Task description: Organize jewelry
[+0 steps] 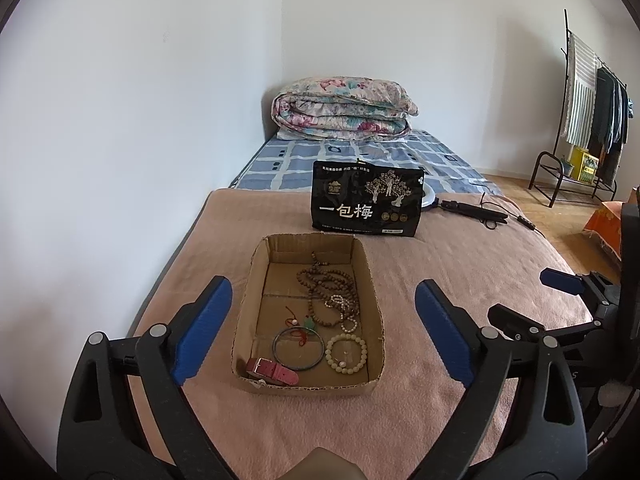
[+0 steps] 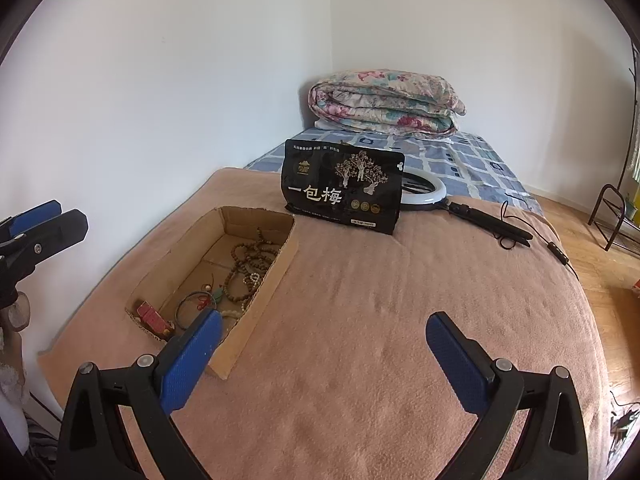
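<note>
A pink blanket (image 1: 460, 264) covered the bed; the cardboard tray (image 1: 366, 276) of jewelry sat centrally, a black pouch (image 1: 366, 200) at twelve o'clock. Both left gripper (image 1: 323, 330) and right gripper (image 2: 324, 344) jaws were spread, empty.

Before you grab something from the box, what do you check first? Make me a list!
1. Left gripper jaws wide, nothing between them: ok.
2. Right gripper jaws wide and holding nothing: ok.
3. Cardboard box sits flat on the pink blanket, top open: ok.
4. Bangle, pale bead bracelet and red strap lie apart at the near end: ok.
5. Brown bead strands free of tangles: not ok, they overlap the white beads.
6. Black bag stands clear behind the box: ok.
</note>
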Motion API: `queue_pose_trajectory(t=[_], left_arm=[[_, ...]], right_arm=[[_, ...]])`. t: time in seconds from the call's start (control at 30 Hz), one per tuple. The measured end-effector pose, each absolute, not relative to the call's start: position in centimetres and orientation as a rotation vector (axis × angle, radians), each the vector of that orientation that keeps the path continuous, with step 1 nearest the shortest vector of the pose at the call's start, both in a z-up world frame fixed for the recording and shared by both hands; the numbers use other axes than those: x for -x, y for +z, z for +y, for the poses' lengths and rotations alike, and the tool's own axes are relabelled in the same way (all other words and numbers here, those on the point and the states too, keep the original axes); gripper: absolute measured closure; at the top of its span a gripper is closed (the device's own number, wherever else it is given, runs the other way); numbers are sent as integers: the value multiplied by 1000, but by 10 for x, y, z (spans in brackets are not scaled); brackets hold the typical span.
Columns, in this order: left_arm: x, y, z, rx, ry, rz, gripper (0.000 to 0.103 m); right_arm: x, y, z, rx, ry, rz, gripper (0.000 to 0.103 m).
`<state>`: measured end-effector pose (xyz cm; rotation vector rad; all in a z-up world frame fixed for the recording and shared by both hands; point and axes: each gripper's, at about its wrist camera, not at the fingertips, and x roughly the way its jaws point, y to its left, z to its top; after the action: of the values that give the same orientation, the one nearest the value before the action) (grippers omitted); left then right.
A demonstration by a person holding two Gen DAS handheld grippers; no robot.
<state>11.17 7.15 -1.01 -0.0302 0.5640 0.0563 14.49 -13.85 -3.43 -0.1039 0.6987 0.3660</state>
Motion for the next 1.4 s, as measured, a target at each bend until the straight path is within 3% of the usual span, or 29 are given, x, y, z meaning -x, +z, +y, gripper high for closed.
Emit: queue_pose_trajectory(t=[1.4], left_arm=[[-112, -9, 75, 45, 56, 569, 8]], right_arm=[[-150, -41, -138, 95, 363, 702, 0]])
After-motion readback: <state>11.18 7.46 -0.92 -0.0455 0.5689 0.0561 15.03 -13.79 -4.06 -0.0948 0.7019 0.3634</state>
